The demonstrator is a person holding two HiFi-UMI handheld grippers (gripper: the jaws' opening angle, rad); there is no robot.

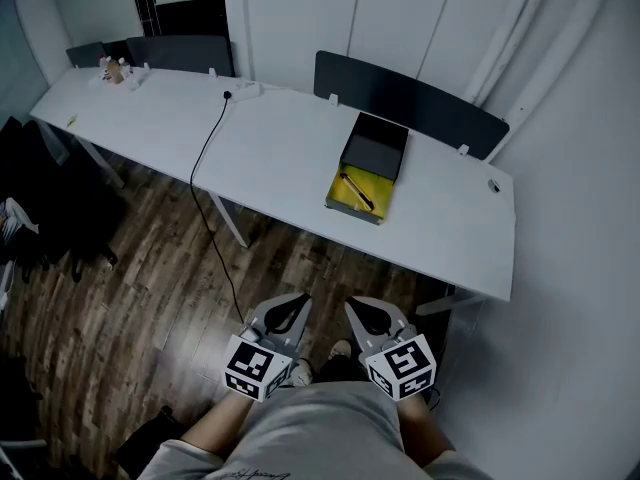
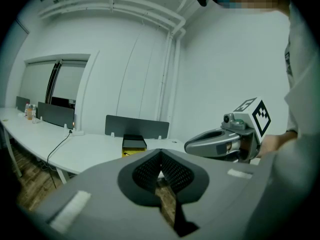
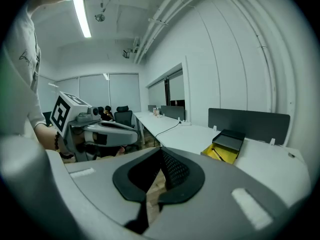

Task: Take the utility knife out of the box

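An open box (image 1: 362, 194) with a yellow inside lies on the long white table (image 1: 290, 158), and its black lid (image 1: 376, 146) stands just behind it. In the yellow part lies a dark slim utility knife (image 1: 355, 190). Both grippers hang low over the wooden floor, well short of the table and close to the person's body. The left gripper (image 1: 297, 300) and the right gripper (image 1: 353, 305) are both shut and hold nothing. From the left gripper (image 2: 160, 155) the box (image 2: 133, 144) shows far ahead, with the right gripper (image 2: 189, 145) beside. From the right gripper (image 3: 161, 153) the box (image 3: 223, 153) shows far ahead at right.
A black cable (image 1: 210, 143) runs across the table and down to the floor. Dark partition screens (image 1: 410, 96) stand behind the table. Small items (image 1: 115, 71) sit at its far left end and a small object (image 1: 493, 185) near its right end. Dark chairs (image 1: 45, 203) stand at left.
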